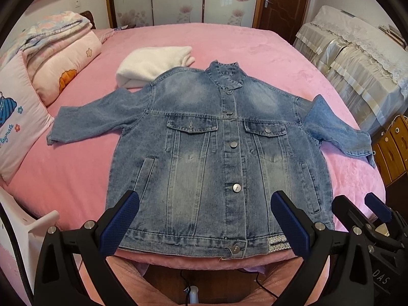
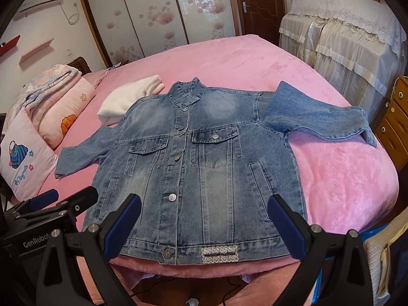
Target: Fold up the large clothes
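Denim is the subject: the denim jacket [image 1: 204, 153] lies face up and buttoned on the pink bed [image 1: 267, 48], hem at the near edge, collar pointing away, so I judge it laid out ready and no fold yet begun. All positions below are taken from the jacket.

Left of it, pillows [image 1: 17, 117] and a rolled quilt [image 1: 61, 58] sit clear of the work. Its left sleeve [image 1: 86, 117] is spread flat outward. Behind its left shoulder, touching or just beside, lies a folded white garment [image 1: 153, 63], probably set aside.

My left hand-held gripper [image 1: 204, 221] hovers over the hem, spread wide and holding nothing. My right hand-held gripper [image 2: 204, 224] hovers likewise, wide and empty. The right sleeve [image 2: 318, 117] reaches the bed's edge; I would fold it inward first.
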